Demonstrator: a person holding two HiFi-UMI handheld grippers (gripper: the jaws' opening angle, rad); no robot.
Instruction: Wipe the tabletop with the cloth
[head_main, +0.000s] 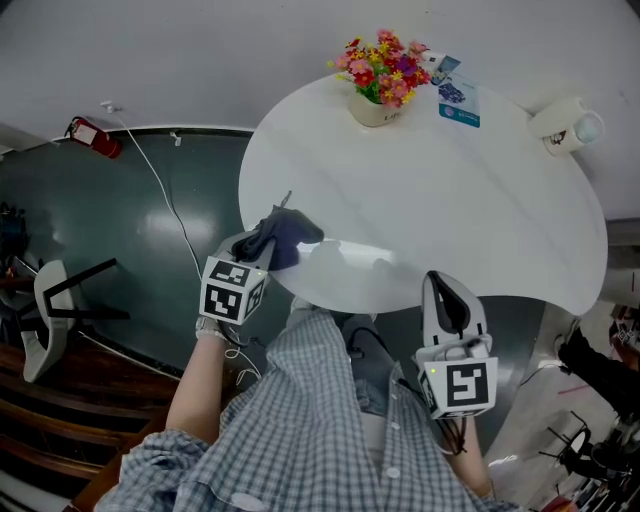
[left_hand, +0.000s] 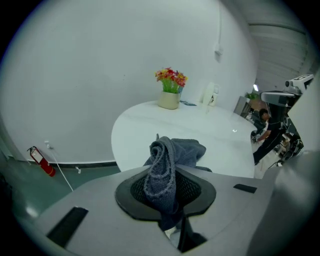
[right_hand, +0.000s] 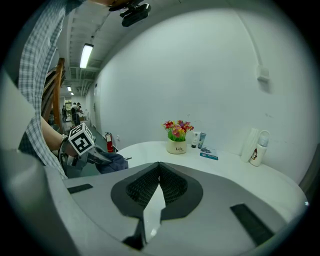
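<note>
Desk (head_main: 450, 200): round and white, filling the middle of the head view; its top also shows ahead in the left gripper view (left_hand: 210, 131) and the right gripper view (right_hand: 240, 167).
Floor (head_main: 120, 230): dark green, to the left of the desk.
Shirt (head_main: 310, 430): checked, at the bottom of the head view, between the two arms.
Right claw (head_main: 445, 292): pressed together at the tips with nothing between them (right_hand: 159, 170); held at the near rim of the desk, pointing toward it.
Left claw (head_main: 268, 243): pinching the cloth, which bunches up between its pads (left_hand: 162, 175); held at the near left rim of the desk.
Cloth (head_main: 292, 238): dark blue-grey and crumpled, its loose end over the desk's near left edge (left_hand: 180, 150); whether it presses on the top cannot be told. It also shows at the left in the right gripper view (right_hand: 112, 162).
Flowers (head_main: 380, 75): red, pink and yellow in a cream pot, at the far side of the desk.
Card (head_main: 459, 105): blue, lying flat just right of the flowers.
Fire extinguisher (head_main: 95, 137): red, on the floor by the wall, well apart from the desk.
</note>
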